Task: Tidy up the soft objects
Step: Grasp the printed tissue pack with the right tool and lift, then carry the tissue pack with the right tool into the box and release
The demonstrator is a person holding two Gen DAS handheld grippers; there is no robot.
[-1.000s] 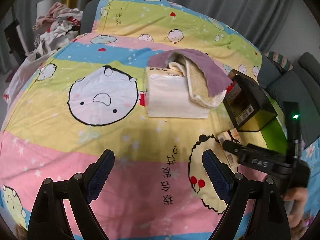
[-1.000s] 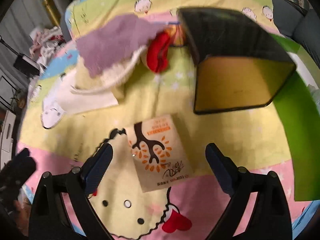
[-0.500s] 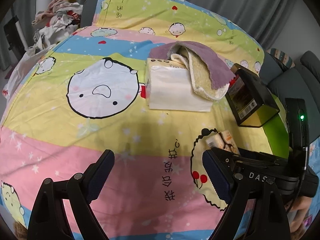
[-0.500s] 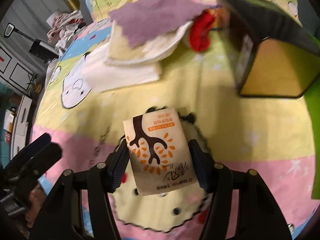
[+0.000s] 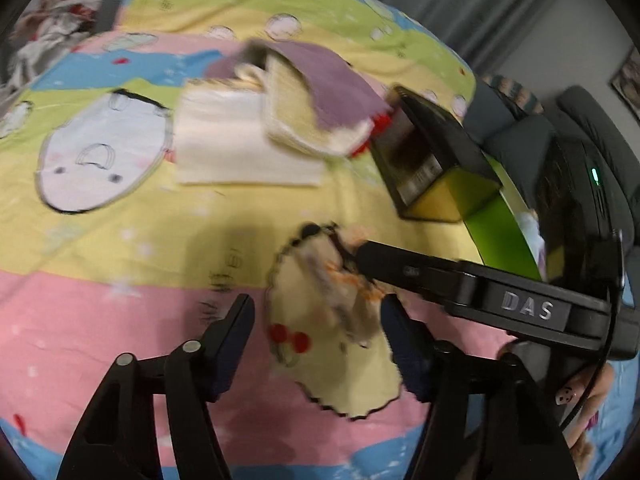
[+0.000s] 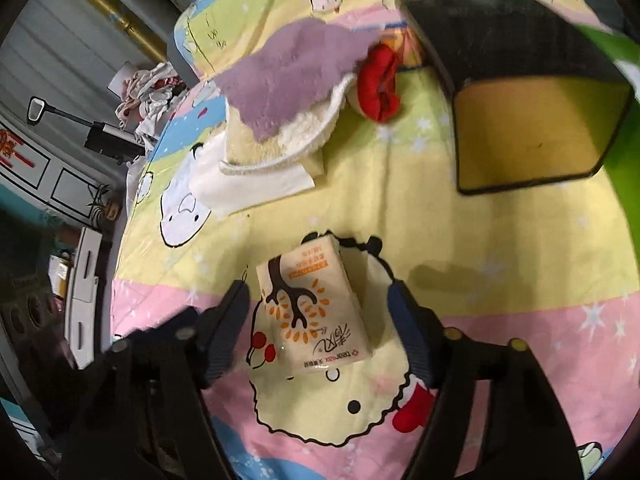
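The right gripper point(image 6: 320, 320) stands wide open astride the one tissue pack point(image 6: 314, 306), neither pad touching it; the left gripper point(image 5: 318, 334), also open and empty, hovers just beside. If the jaws close off-centre, the soft pack could squash or slip out. Elsewhere: one black box point(image 6: 516, 84), one purple cloth point(image 6: 288, 76), one red item point(image 6: 378, 84), one white folded towel point(image 5: 236, 144)

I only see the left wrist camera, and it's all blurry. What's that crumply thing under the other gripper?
Observer: A tissue pack, printed with a brown tree and orange leaves.
Child: Is the right gripper squeezing it?
Observer: No. The right gripper is open, with a gap on each side of the tissue pack.
Child: What's the red bit by the purple cloth?
Observer: A scrunched red bundle, lying between the purple cloth and the black box.
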